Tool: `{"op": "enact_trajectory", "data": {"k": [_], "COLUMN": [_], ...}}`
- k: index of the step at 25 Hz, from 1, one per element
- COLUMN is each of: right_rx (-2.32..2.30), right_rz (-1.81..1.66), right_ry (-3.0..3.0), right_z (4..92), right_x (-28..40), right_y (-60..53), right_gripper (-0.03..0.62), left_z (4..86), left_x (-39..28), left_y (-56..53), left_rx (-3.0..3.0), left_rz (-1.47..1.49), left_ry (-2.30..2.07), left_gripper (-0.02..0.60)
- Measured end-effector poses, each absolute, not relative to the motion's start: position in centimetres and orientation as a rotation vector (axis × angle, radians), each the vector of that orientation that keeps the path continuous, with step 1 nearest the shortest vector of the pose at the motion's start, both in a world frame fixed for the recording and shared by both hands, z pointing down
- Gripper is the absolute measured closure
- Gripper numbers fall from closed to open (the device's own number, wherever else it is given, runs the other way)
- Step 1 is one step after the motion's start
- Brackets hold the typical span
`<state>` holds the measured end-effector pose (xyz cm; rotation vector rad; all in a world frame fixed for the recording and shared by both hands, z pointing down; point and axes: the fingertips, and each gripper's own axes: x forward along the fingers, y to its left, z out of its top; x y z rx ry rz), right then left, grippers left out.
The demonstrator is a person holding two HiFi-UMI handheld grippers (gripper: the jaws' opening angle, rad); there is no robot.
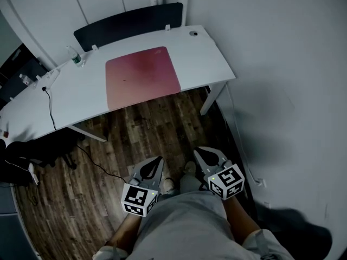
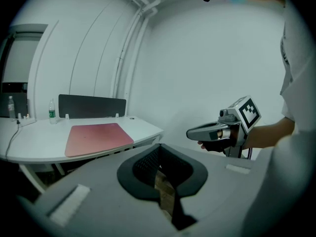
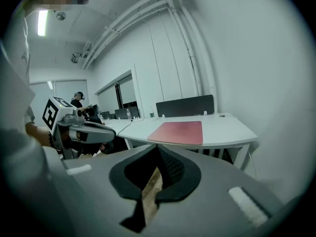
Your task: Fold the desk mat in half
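Observation:
The pink desk mat (image 1: 142,77) lies flat and unfolded on the white desk (image 1: 201,54), well ahead of me. It also shows in the left gripper view as the mat (image 2: 98,136) and in the right gripper view as the mat (image 3: 178,132). My left gripper (image 1: 158,160) and right gripper (image 1: 198,151) hang side by side over the wooden floor, far short of the desk. Both are shut with nothing between the jaws: left gripper (image 2: 159,146), right gripper (image 3: 158,148). Each view shows the other gripper beside it.
A dark divider panel (image 1: 130,23) stands along the desk's back edge. A water bottle (image 1: 76,56) and a black cable (image 1: 50,104) sit at the desk's left end. A black chair (image 1: 21,156) is at the left. A white wall runs along the right.

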<state>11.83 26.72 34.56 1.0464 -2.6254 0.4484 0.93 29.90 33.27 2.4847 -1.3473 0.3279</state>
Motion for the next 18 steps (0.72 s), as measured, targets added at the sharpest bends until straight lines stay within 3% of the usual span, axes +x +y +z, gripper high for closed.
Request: {"op": "enact_trajectory", "data": {"k": [18], "right_rx": [1.010], "right_rz": [0.416], "right_ry": [-2.656], "right_z": [35.1], "right_x": [13.0], "right_y": [11.4], "right_gripper": [0.586], "left_z": [33.9], "left_x": [2.0], "left_y": [15.8], "left_rx": [2.478], "left_rz": [0.338], "left_ry": [-1.377], "left_gripper": [0.561]}}
